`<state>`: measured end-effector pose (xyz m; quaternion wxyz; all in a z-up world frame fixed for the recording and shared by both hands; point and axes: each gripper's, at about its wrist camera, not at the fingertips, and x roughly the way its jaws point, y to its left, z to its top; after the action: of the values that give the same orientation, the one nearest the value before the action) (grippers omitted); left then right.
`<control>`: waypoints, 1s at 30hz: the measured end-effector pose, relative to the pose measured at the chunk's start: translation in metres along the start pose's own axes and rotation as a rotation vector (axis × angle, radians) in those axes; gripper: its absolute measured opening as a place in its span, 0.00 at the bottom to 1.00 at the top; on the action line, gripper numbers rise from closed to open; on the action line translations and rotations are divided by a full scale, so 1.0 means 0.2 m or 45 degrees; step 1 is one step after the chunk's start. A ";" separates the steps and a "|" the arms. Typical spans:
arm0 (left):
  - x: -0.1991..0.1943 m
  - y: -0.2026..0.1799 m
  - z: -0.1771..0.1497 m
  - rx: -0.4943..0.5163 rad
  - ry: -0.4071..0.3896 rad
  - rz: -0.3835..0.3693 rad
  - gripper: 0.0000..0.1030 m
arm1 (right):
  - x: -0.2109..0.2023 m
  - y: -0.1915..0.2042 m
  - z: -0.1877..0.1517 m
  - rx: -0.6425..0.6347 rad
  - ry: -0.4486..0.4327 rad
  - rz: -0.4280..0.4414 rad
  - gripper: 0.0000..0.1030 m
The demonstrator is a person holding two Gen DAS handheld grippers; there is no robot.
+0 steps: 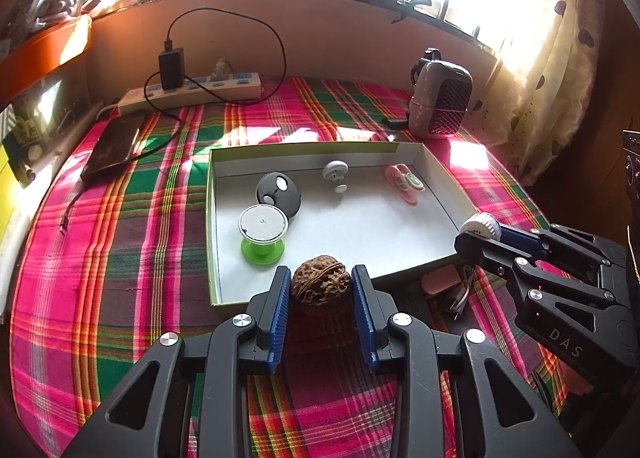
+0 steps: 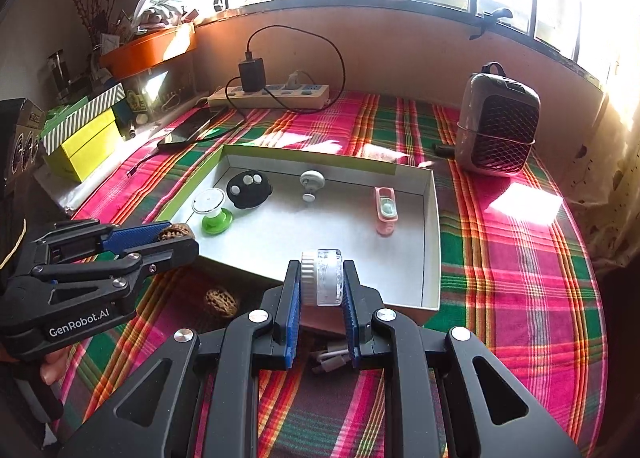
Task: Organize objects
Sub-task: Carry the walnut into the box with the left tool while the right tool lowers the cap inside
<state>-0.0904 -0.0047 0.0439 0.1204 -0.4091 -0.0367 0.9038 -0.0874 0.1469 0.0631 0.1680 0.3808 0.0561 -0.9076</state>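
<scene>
My left gripper [image 1: 321, 290] is shut on a brown walnut [image 1: 320, 285] and holds it above the near edge of the white box [image 1: 434, 174]; it also shows in the right wrist view [image 2: 176, 236]. My right gripper [image 2: 320, 286] is shut on a small white capped jar [image 2: 323, 277] over the box's near right edge; it also shows in the left wrist view [image 1: 478, 232]. In the box lie a green-based spool [image 1: 263, 234], a black dome [image 1: 279, 193], a white knob [image 1: 335, 175] and a pink clip [image 1: 405, 182]. A second walnut [image 2: 221, 301] lies on the cloth.
A plaid cloth [image 2: 520, 258] covers the table. A power strip [image 2: 272, 95] with charger and a phone [image 1: 114, 146] lie at the back left. A grey speaker [image 2: 498, 120] stands at the back right. A pink item and a cable [image 1: 448, 286] lie near the box.
</scene>
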 end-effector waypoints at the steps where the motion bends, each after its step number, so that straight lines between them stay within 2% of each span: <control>1: 0.01 0.00 0.00 -0.003 0.001 0.002 0.28 | 0.01 0.00 0.01 -0.001 -0.001 0.000 0.19; 16: 0.11 0.04 0.06 -0.002 0.026 0.001 0.28 | 0.25 -0.07 0.21 0.014 0.048 -0.017 0.19; 30: 0.20 0.06 0.09 0.002 0.059 0.010 0.28 | 0.48 -0.09 0.32 -0.003 0.126 -0.036 0.19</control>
<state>-0.1309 -0.0051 0.0251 0.1180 -0.4301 -0.0318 0.8945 -0.1991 0.1236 0.0388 0.1527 0.4240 0.0709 -0.8899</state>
